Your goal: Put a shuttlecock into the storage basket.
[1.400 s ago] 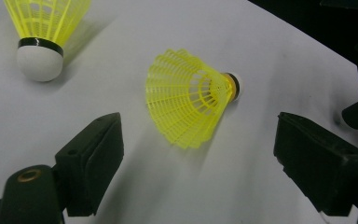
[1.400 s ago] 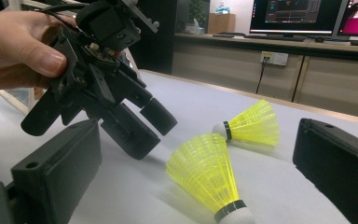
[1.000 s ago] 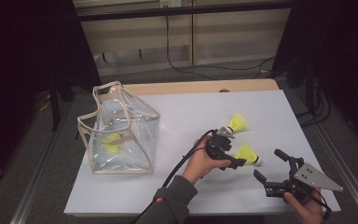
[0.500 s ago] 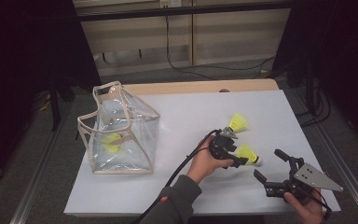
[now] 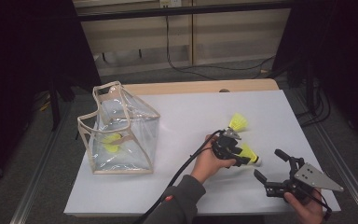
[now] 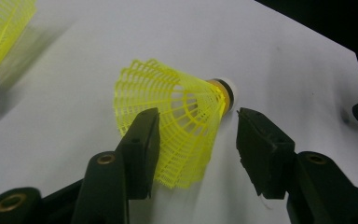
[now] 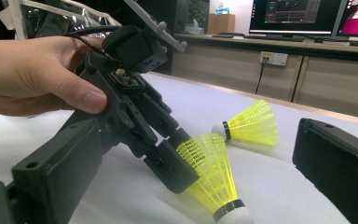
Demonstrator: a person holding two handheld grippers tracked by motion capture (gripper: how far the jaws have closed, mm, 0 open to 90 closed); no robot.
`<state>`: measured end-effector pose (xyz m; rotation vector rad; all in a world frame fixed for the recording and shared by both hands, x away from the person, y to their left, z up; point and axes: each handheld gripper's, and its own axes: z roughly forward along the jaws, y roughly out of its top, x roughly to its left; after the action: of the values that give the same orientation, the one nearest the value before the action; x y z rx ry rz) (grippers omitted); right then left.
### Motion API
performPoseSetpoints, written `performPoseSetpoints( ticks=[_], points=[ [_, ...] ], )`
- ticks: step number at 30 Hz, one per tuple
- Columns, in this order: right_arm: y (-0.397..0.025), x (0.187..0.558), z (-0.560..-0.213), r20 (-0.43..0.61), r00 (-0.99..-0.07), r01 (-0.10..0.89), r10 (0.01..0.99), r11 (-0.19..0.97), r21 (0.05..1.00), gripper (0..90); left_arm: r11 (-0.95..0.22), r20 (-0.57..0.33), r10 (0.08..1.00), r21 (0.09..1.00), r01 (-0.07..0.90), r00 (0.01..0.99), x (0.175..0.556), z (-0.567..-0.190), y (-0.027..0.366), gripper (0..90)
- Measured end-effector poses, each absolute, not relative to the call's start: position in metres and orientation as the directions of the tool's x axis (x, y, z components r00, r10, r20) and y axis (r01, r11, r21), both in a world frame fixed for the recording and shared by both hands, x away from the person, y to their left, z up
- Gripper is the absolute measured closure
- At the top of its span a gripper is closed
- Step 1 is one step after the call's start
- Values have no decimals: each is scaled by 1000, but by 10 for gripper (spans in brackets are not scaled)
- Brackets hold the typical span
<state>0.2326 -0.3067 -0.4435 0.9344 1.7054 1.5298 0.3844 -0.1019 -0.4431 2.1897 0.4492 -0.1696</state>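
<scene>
A yellow mesh shuttlecock [image 5: 251, 152] with a white cork lies on the white table [image 5: 186, 116]. My left gripper [image 5: 240, 159] is lowered over it. In the left gripper view its jaws stand open on either side of this shuttlecock [image 6: 182, 112], one by the skirt and one by the cork. A second yellow shuttlecock [image 5: 238, 122] lies just beyond it, apart. My right gripper [image 5: 272, 171] is held open near the front right edge, with nothing between its jaws. From the right gripper view I see the left gripper [image 7: 168, 161] resting on the near shuttlecock [image 7: 212, 172].
A clear plastic bag [image 5: 121, 135] with beige trim stands open on the table's left side, holding yellow shuttlecocks [image 5: 113, 143]. A black cable [image 5: 182, 170] trails from the left gripper toward the front edge. Beyond the table are a dark floor and a wall.
The left gripper has slid slightly right and down onto the near shuttlecock. The right gripper has stayed in place, open.
</scene>
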Motion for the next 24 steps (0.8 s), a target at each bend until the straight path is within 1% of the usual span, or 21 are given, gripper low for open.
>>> performPoseSetpoints(
  ticks=[10,16,19,24],
  points=[
    [-307,233,-443,-9,-531,82,848,62,995,10,-559,-311,232,733,389,921,384,-452,-109,580],
    [-307,233,-443,-9,-531,83,847,62,995,9,-565,-304,225,733,378,926,384,-456,-114,581],
    [-307,233,-444,-9,-530,81,848,61,995,9,-562,-316,225,731,388,922,384,-457,-116,593],
    [-308,233,-444,-8,-531,81,847,60,995,10,-553,-319,218,739,386,922,385,-458,-119,645]
  ],
)
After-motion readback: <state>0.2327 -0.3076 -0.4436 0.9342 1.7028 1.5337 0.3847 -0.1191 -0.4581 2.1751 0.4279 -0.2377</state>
